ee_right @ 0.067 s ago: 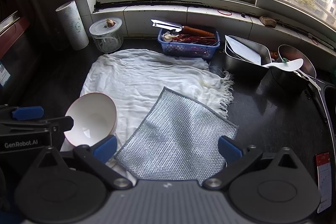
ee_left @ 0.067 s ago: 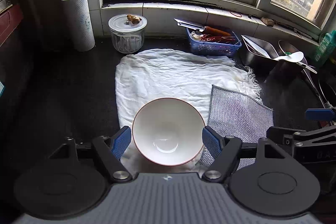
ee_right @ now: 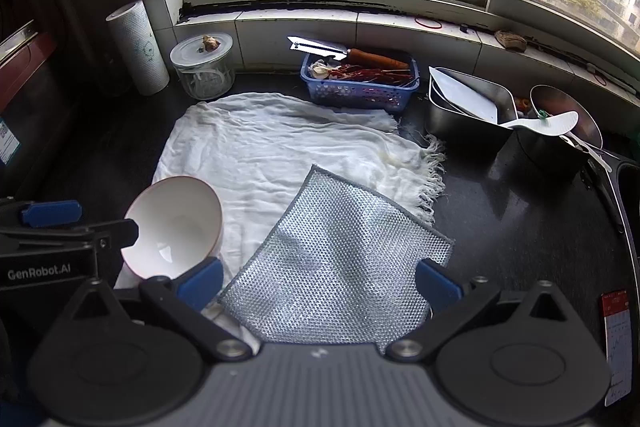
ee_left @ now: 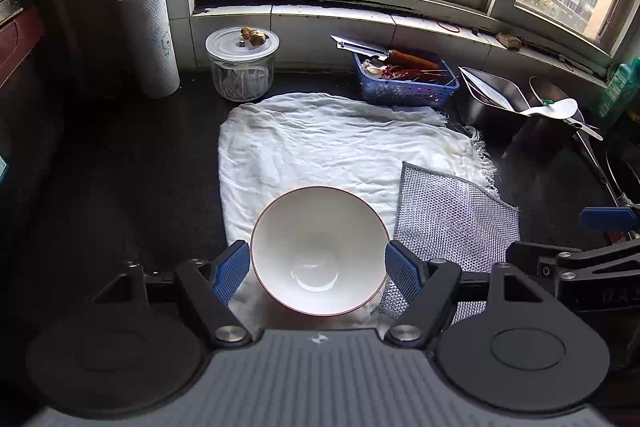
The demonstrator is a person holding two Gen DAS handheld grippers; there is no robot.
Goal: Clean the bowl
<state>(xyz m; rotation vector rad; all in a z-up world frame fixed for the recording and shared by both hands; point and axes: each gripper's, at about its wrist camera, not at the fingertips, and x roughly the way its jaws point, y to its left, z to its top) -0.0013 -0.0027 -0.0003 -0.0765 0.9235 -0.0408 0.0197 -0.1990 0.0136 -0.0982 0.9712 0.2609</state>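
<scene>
A dark, speckled stone countertop [ee_right: 520, 227] carries everything. A crumpled white fringed cloth [ee_right: 280, 147] lies spread at its middle. Behind the cloth stand a lidded clear glass jar [ee_right: 204, 75] and a blue plastic basket [ee_right: 360, 91]; left of the jar stands a white paper towel roll [ee_right: 138, 47]. Right of the cloth sit a rectangular steel tray [ee_right: 460, 115] and a round steel pot [ee_right: 560, 143].

"GenRobot.AI" stands on the left gripper [ee_right: 120, 239] body.
</scene>
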